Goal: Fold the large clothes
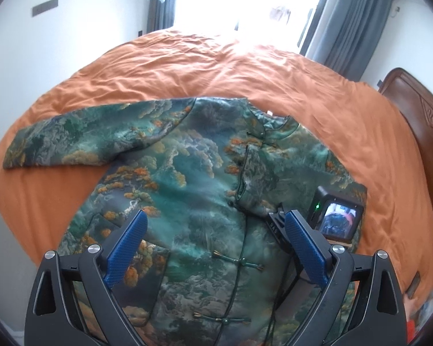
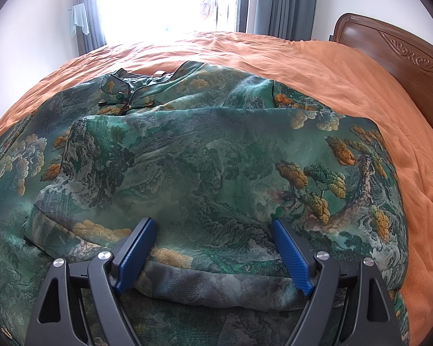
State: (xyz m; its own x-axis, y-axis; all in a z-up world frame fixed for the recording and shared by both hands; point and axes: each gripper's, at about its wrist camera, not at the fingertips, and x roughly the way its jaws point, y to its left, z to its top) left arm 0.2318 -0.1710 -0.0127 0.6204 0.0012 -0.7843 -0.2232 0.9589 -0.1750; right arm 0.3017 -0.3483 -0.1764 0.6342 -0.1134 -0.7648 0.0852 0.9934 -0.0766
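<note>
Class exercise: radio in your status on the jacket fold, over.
Left gripper open, hovering over jacket front. Right gripper open, low over the folded-in sleeve. Jacket flat on orange bedspread, far sleeve still spread out. Nothing in the way.

Green landscape-print jacket [image 1: 187, 173] with orange trees; rust-orange bedspread [image 1: 216, 66]

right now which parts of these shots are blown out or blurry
Left wrist view: the window is blown out, glare washes the far orange bedspread, and the lower right edge smears. Right wrist view: the window glares white too; the green jacket stays sharp, bowed by fisheye.
</note>
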